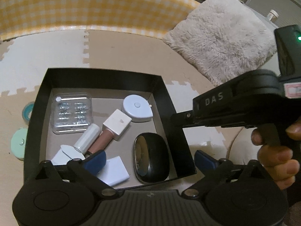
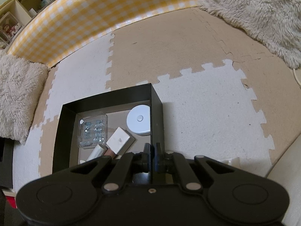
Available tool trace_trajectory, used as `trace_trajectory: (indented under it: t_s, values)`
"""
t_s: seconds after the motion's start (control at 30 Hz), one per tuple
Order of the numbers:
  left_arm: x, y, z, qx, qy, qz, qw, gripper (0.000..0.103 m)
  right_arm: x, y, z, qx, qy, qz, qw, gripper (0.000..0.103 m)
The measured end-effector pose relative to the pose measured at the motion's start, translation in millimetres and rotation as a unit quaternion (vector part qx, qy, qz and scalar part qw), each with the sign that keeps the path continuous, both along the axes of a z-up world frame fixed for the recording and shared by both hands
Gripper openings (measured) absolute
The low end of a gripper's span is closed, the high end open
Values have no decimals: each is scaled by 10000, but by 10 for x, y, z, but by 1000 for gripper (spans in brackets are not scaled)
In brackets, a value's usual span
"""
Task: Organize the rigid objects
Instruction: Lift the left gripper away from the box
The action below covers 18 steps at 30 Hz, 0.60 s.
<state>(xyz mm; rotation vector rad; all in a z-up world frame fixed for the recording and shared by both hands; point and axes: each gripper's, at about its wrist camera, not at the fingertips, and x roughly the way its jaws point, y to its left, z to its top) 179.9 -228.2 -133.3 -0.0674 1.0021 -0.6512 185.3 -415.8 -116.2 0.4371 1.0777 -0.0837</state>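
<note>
The floor [image 2: 197, 103] is laid with interlocking foam tiles in beige and white; a yellow-and-white checked band [image 1: 94, 9] runs along its far edge, and a shaggy cream cushion [image 1: 222, 43] lies to the right of it. On the tiles sits a black open box [image 1: 167, 101] with a grey-brown bottom, and the gathered things lie inside it: a black oval mouse [image 1: 152, 157] by the right wall; a clear plastic case [image 1: 72, 113] of small shiny pieces at the far left; a round white puck [image 1: 137, 108] with a centre button at the far right; a pink bottle with a square white cap [image 1: 114, 126] slanting across the middle; a white tube [image 1: 88, 136] beside it; a flat white square [image 1: 114, 170] near the front wall. Outside the left wall lie a mint-green round thing [image 1: 18, 143] and what may be a teal roll of tape [image 1: 28, 111], half hidden.

The right gripper [image 2: 152, 151], held in a hand [image 1: 276, 150], has its fingers closed on the box's right wall, the wall's edge between them; raised letters on its body read "DAS", and a pink label behind them is too blurred to read. The left gripper [image 1: 148, 160] hovers over the box's near end with its blue-padded fingers [image 1: 95, 161] spread wide, nothing gripped.
</note>
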Motion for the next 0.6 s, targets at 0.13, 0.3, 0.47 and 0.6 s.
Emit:
trace_trajectory:
  t_s: [0.13,0.3,0.47,0.6]
  values:
    - [-22,31,81,24,-46,-73,10000,103,0,0,-1,-8,-1,7,10000,5]
    - [-71,67,159,78,-57,-204,9997,103,1,11,2,-44,-2,42,10000,5]
    - [-114,160,254,123,-168,-269,9994,103,1,21,6,-83,-14,70,9999,4]
    - [-148,263,344,205,-327,-309,9988,103,-1,13,5,-66,-24,56,10000,4]
